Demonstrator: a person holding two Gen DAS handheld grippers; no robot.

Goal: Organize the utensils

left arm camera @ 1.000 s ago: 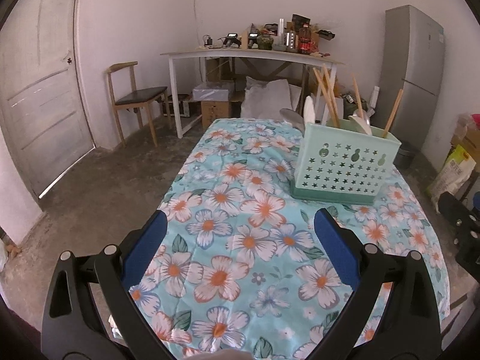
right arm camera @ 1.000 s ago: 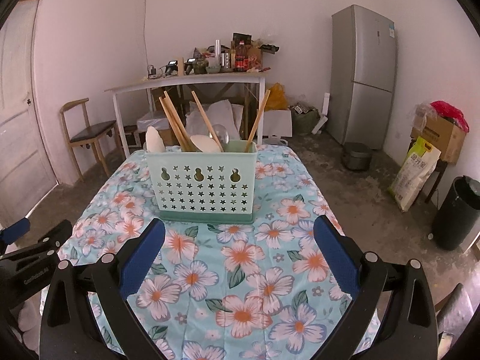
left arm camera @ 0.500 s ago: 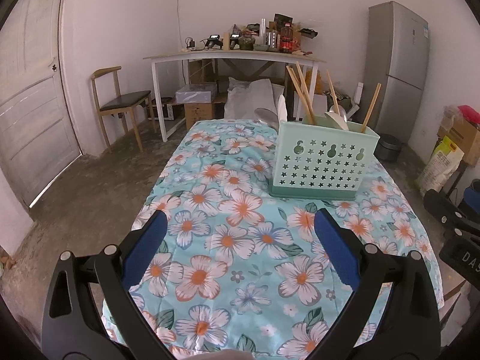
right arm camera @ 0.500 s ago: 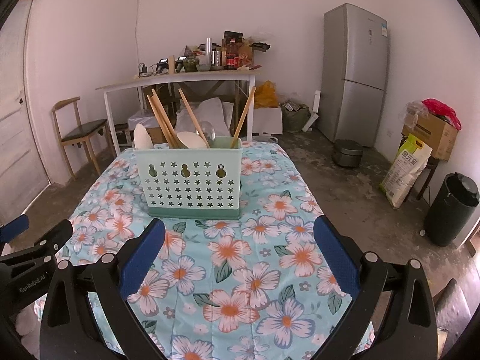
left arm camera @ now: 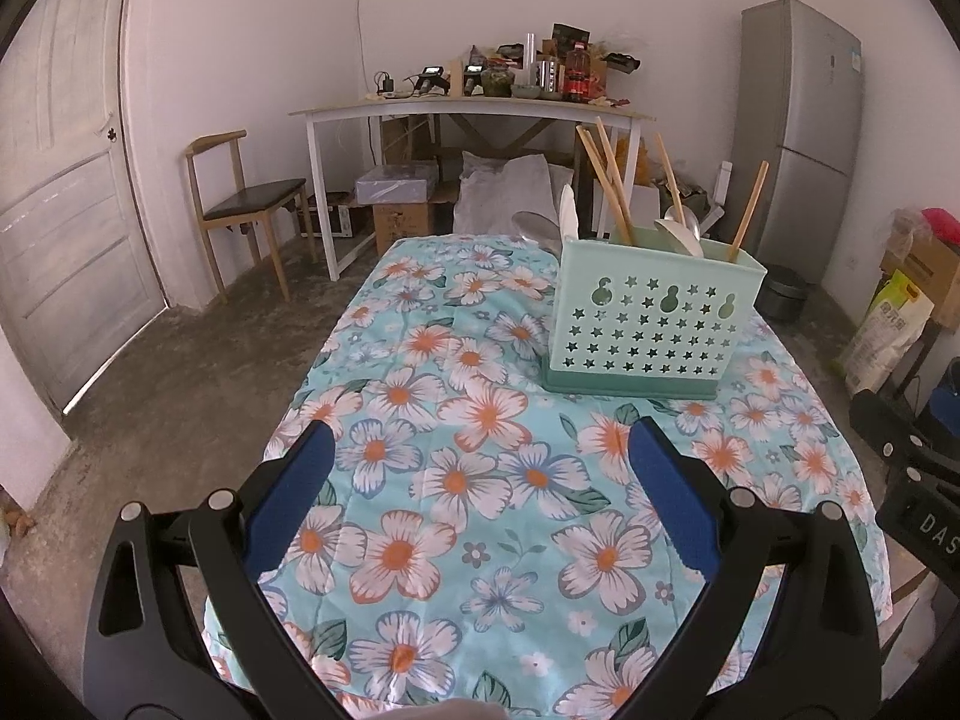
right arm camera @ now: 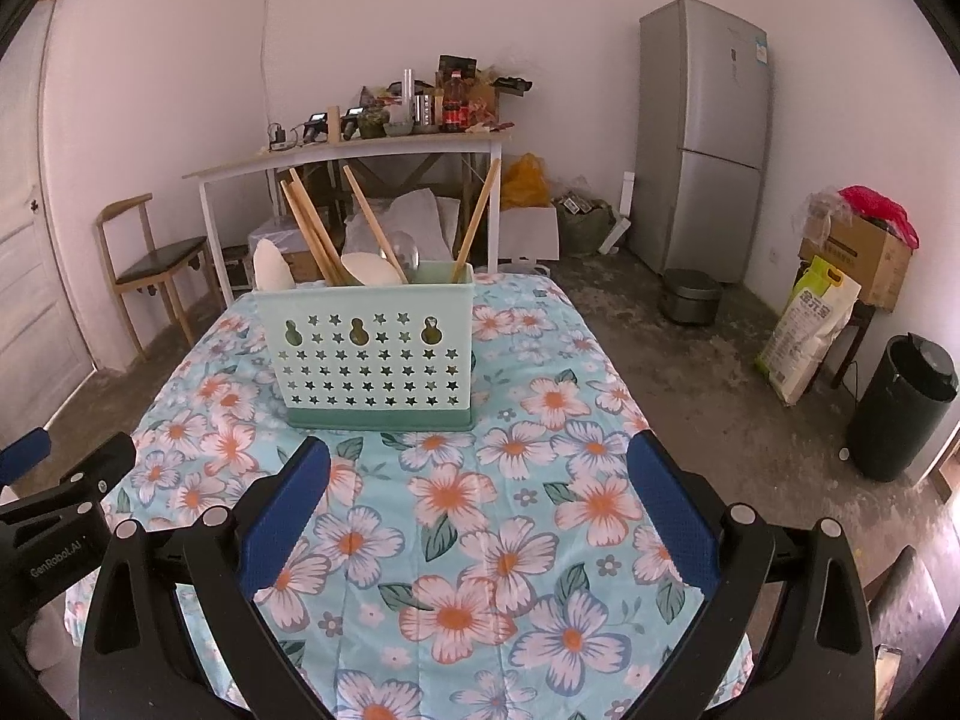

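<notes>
Both left tongs [left arm camera: 477,462] and right tongs [right arm camera: 480,468] spread wide, empty, hovering low over the flowered worktop [right arm camera: 510,540], probably readying a reach. Ahead, upright green caddy [right arm camera: 369,354] already holding chopsticks [right arm camera: 306,222] and spoons [right arm camera: 375,269], leaning loosely inside.

A turquoise cloth [left arm camera: 480,408] printed with white and orange flowers and dark green leaves is covering the bench. A mint-green basket [right arm camera: 369,354] is showing rows of star-shaped holes above a darker green base. Tan wooden chopsticks [right arm camera: 312,228] and white spoons [right arm camera: 372,269] are poking out of it. Both tongs [left arm camera: 480,480] [right arm camera: 480,480] are showing blue pads [right arm camera: 285,516] on black frames.
</notes>
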